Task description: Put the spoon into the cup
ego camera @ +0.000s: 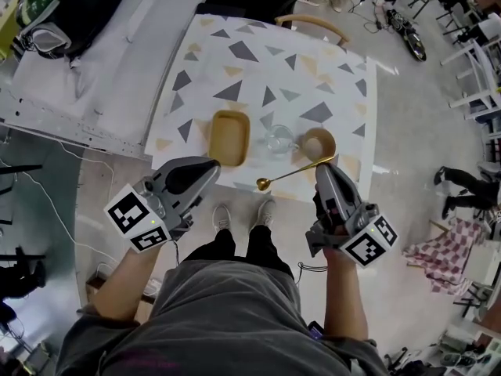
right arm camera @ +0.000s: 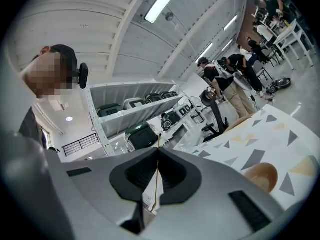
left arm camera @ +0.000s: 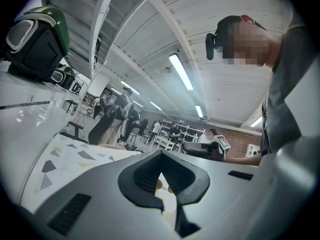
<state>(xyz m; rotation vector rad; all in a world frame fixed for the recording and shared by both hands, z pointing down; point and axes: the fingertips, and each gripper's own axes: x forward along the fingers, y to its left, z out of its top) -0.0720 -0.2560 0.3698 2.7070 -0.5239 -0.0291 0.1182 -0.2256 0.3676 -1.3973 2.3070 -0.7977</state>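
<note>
Spoon [ego camera: 297, 171] gripped by handle end between clenched jaws of right gripper [ego camera: 327, 168]. Held roughly level over near edge of table [ego camera: 258, 69], bowl end pointing left, short of cup [ego camera: 279, 139]. Glass cup stood between wooden tray [ego camera: 229, 137] and wooden bowl [ego camera: 318, 143]. Left gripper [ego camera: 211, 165] closed on nothing, near tray.

Step judged: carry, spoon not yet in cup. Next move: bowl end to be brought over cup mouth, tipped down, lowered, then released.

The cup [ego camera: 279, 139] stands hemmed between tray [ego camera: 229, 137] and bowl [ego camera: 318, 143]; the far half of the table [ego camera: 258, 69] lies open.
</note>
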